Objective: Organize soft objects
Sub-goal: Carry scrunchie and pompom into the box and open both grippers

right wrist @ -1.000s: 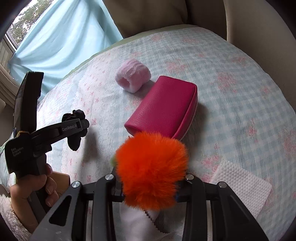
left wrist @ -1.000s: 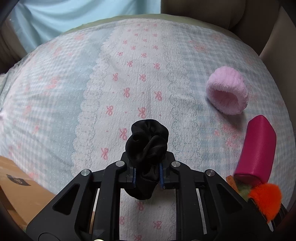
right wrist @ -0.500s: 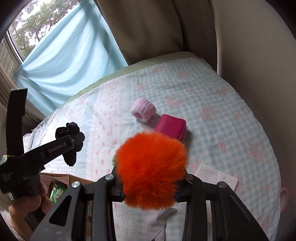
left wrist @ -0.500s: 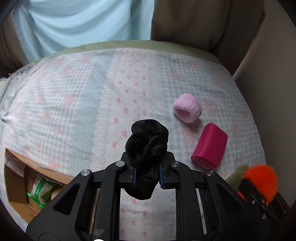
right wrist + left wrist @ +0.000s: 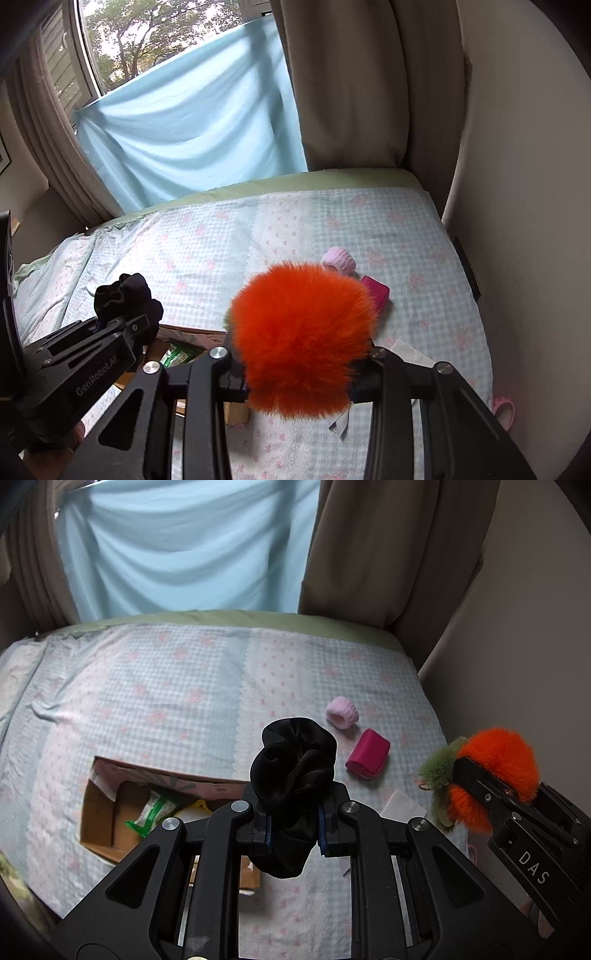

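My left gripper (image 5: 294, 830) is shut on a black scrunchie (image 5: 293, 768) and holds it high above the bed; it also shows in the right wrist view (image 5: 122, 295). My right gripper (image 5: 297, 380) is shut on an orange furry pom-pom (image 5: 301, 339) with a green tuft, seen at the right of the left wrist view (image 5: 495, 771). A pink knitted band (image 5: 342, 710) and a magenta pouch (image 5: 368, 758) lie on the bedspread. An open cardboard box (image 5: 99, 805) with green packets sits below my left gripper.
The checked bedspread (image 5: 166, 701) covers the bed. A white tissue (image 5: 400, 805) lies near the pouch. A pink tape roll (image 5: 504, 408) sits at the bed's right edge. A wall (image 5: 517, 184) stands at the right; curtains and a blue cloth (image 5: 192, 129) hang behind.
Both grippers have risen well away from the bed with their objects still held. The bed items look smaller, and the cardboard box has come into view below.
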`<control>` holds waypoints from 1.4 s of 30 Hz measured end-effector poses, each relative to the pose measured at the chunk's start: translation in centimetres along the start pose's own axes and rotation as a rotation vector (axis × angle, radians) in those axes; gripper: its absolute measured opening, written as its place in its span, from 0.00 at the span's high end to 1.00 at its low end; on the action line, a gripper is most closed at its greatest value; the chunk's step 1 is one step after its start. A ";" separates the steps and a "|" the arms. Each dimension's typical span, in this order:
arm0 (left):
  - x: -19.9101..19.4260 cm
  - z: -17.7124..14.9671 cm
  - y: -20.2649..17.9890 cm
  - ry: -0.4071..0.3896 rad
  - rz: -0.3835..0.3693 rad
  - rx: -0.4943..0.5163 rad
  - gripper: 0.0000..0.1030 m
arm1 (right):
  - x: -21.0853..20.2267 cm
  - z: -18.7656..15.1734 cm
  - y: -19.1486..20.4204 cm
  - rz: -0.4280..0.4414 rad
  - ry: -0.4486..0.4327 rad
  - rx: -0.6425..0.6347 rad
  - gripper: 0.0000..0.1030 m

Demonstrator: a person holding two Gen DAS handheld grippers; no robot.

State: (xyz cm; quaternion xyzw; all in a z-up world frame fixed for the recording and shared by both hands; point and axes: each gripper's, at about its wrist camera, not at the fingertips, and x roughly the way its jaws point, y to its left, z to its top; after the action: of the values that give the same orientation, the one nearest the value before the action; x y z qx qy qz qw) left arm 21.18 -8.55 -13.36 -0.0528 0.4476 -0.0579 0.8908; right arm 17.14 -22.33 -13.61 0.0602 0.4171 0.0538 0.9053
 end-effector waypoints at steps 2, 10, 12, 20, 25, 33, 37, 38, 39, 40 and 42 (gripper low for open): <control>-2.2 -0.5 1.4 -0.006 0.014 -0.005 0.86 | -0.9 -0.1 2.4 0.026 -0.003 -0.017 0.68; -7.6 -1.8 9.4 -0.016 0.036 -0.051 0.86 | -1.6 -1.4 12.1 0.086 -0.010 -0.079 0.68; -8.3 -1.8 11.6 -0.012 0.047 -0.049 0.86 | -1.2 -1.8 14.1 0.096 -0.004 -0.069 0.68; -8.2 -1.1 20.2 0.019 0.041 -0.030 0.86 | 2.5 -2.3 21.2 0.072 0.034 -0.046 0.68; -5.6 -1.0 24.6 0.073 0.039 -0.002 0.86 | 6.4 -3.2 23.8 0.054 0.107 -0.018 0.68; 2.3 -2.6 29.1 0.224 0.048 0.037 0.86 | 14.7 -4.6 23.7 0.020 0.283 0.028 0.68; 6.7 -4.1 30.0 0.319 0.037 0.042 0.86 | 19.2 -5.7 22.6 0.013 0.379 0.052 0.68; 7.7 -4.4 30.1 0.338 0.036 0.044 0.86 | 20.2 -5.9 22.3 0.011 0.401 0.062 0.68; 8.6 -4.8 30.1 0.355 0.032 0.046 0.86 | 21.1 -6.1 21.9 0.008 0.419 0.066 0.68; 9.5 -5.0 30.0 0.372 0.027 0.046 0.86 | 22.1 -6.4 21.5 0.005 0.437 0.070 0.68; 11.5 -5.6 29.9 0.413 0.024 0.052 0.86 | 23.6 -6.6 20.8 0.007 0.466 0.080 0.68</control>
State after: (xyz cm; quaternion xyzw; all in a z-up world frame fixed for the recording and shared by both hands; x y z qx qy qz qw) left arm 25.16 19.00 -30.17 -0.0114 0.6197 -0.0685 0.7817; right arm 26.39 2.07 -32.39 0.0832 0.6165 0.0526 0.7812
